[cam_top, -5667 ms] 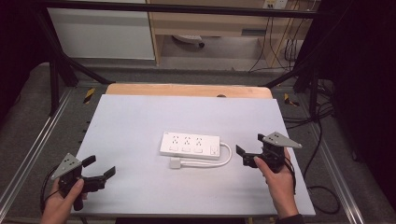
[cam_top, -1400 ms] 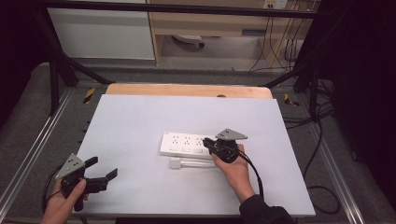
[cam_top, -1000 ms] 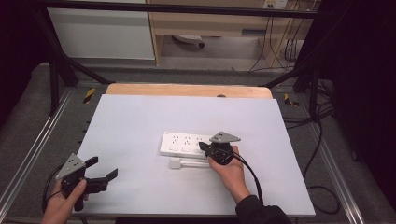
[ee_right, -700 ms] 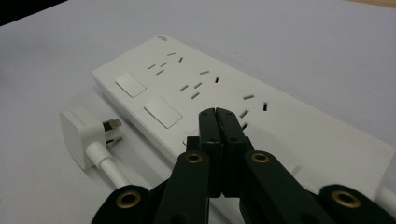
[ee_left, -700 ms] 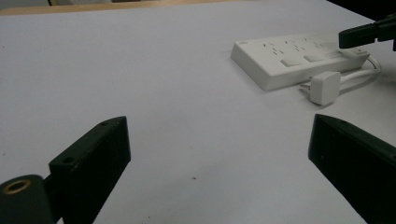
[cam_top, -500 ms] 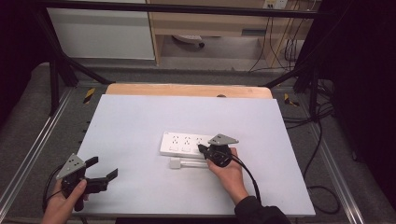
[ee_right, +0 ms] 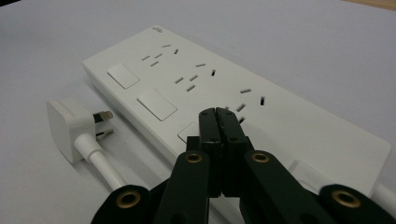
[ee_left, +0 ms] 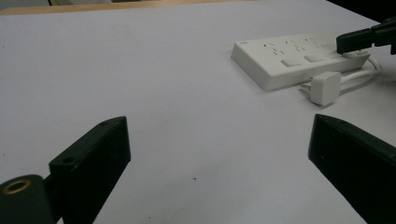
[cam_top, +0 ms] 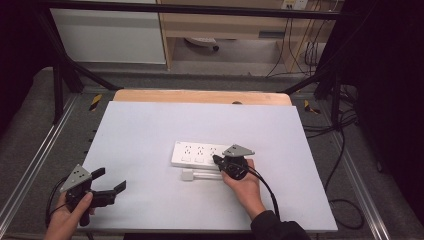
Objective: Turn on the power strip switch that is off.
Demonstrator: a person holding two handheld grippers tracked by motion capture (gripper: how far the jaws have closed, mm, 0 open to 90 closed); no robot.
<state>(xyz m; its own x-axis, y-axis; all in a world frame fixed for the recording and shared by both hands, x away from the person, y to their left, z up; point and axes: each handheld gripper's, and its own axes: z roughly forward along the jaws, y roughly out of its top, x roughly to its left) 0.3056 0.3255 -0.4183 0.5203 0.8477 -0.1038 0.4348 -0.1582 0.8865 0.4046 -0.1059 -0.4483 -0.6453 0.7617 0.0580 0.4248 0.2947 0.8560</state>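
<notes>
A white power strip (cam_top: 196,154) with three sockets and three rocker switches lies flat mid-table. Its white cable loops round to a plug (cam_top: 187,175) lying loose in front of it. My right gripper (cam_top: 216,160) is shut with nothing between its jaws. In the right gripper view its tips (ee_right: 218,112) sit over the strip (ee_right: 261,121) by the nearest switch (ee_right: 190,132); contact is unclear. The plug (ee_right: 64,125) lies to the left there. My left gripper (cam_top: 110,179) stands open at the front left, its wide gap (ee_left: 219,126) facing the strip (ee_left: 285,60) and plug (ee_left: 325,87).
The white tabletop (cam_top: 150,125) ends in a wooden strip (cam_top: 200,96) at the back. Metal rails run along both sides, with cables on the floor at the right. Bare table lies between my left gripper and the power strip.
My right gripper has travelled left from the table's right side to the power strip's right end. Over the last second it has only edged slightly. The left gripper has stayed put.
</notes>
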